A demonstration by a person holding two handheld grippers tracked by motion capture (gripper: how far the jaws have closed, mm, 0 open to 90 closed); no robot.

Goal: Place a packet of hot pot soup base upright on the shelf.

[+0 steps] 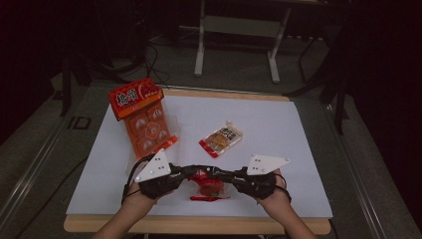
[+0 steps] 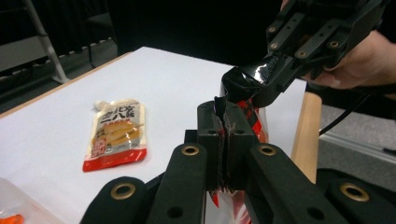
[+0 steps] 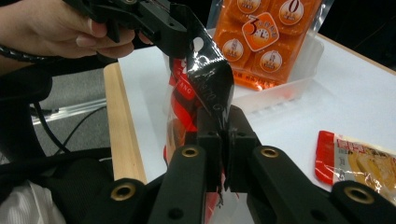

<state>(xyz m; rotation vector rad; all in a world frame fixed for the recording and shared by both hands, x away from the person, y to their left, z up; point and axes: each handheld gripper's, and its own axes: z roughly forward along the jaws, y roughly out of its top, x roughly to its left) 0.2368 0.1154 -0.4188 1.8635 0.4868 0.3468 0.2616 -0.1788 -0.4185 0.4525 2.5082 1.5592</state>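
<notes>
A red and black snack packet [image 1: 206,188] hangs just above the table's front edge, stretched between both grippers. My left gripper [image 1: 193,173] is shut on the packet's top edge from the left. In the left gripper view the jaws [image 2: 226,120] pinch the crumpled foil [image 2: 254,122]. From the right, my right gripper [image 1: 220,174] is shut on the same top strip. In the right gripper view its jaws [image 3: 219,122] clamp the black strip of the packet [image 3: 208,81]. The two sets of jaw tips sit close together.
A beige and red sachet [image 1: 220,139] lies flat on the white sheet [image 1: 278,124] at mid-table. At the back left, an orange multi-pack [image 1: 144,119] leans in a clear tray [image 3: 280,91]. The wooden table edge [image 1: 199,225] runs just under the hands.
</notes>
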